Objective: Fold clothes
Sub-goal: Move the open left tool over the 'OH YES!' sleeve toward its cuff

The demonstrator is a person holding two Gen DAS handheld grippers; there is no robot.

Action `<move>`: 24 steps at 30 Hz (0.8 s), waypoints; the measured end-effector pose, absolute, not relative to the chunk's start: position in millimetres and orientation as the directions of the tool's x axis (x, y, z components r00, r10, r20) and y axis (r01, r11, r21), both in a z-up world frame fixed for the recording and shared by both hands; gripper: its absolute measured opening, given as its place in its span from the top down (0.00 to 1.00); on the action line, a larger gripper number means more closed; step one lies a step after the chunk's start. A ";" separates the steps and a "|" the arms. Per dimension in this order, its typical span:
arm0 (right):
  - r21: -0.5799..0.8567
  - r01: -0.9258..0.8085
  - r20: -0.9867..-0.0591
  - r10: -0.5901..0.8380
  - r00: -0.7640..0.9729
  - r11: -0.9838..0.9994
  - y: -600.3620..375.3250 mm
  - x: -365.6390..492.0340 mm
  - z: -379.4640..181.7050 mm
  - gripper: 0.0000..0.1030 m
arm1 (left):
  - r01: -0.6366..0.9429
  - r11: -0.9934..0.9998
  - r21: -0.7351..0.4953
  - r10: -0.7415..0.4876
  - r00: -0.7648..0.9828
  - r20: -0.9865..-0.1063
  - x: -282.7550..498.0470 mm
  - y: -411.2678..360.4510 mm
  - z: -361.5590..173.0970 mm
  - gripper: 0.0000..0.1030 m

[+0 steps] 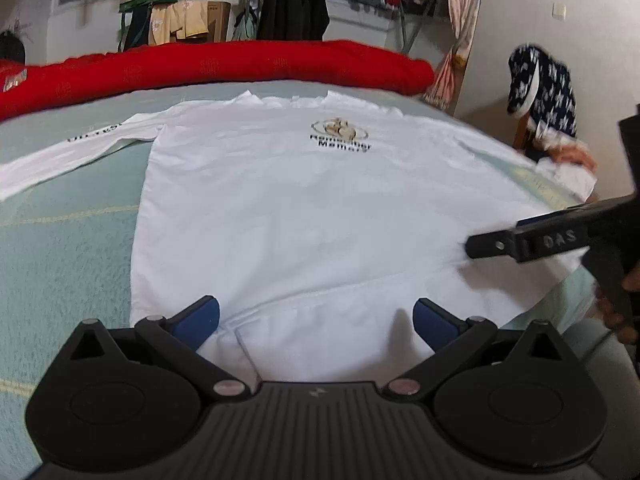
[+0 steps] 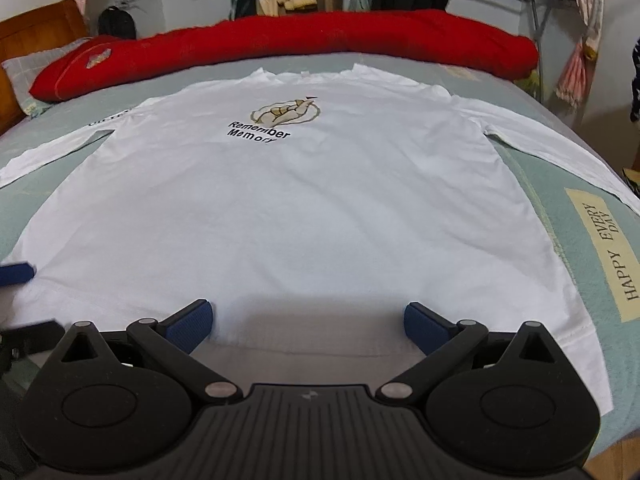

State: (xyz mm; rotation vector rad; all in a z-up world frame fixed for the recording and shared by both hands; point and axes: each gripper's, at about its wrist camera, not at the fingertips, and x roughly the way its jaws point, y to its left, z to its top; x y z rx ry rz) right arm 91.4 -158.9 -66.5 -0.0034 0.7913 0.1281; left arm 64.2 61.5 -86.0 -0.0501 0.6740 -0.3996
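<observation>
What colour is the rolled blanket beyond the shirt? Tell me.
Red; the rolled blanket shows best in the right wrist view.

Home bedroom, bed with pale green sheet, red bolster, hanging jackets, striped curtain

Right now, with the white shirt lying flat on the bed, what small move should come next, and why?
Probably lower both sets of open fingers onto the hem of the white shirt and close. The left gripper and right gripper hover just over that near edge, holding nothing, and the shirt lies spread flat, unfolded.
</observation>
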 end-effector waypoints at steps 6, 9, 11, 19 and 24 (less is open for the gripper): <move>0.066 -0.201 -0.645 0.195 0.739 0.977 -139.4 123.3 -38.9 0.00 | 0.261 0.942 -0.209 -0.335 0.755 -0.564 77.9 94.5 -54.9 0.01; 0.081 -0.260 -0.635 0.250 0.731 0.962 -121.1 155.0 -40.7 0.00 | 0.211 0.954 -0.214 -0.297 0.766 -0.569 98.2 117.6 -40.9 0.01; 0.101 -0.291 -0.630 0.287 0.722 0.951 -110.3 176.0 -45.8 0.00 | 0.149 0.969 -0.196 -0.238 0.771 -0.590 118.5 135.3 -33.6 0.01; -0.003 -0.408 -0.639 0.312 0.704 0.913 -73.6 202.5 -82.1 0.00 | 0.005 0.983 -0.185 -0.121 0.772 -0.624 223.3 169.4 -1.4 0.01; 0.060 -0.427 -0.618 0.369 0.694 0.902 -85.5 204.3 -82.7 0.00 | 0.041 0.959 -0.280 -0.216 0.746 -0.630 307.0 150.5 -10.9 0.01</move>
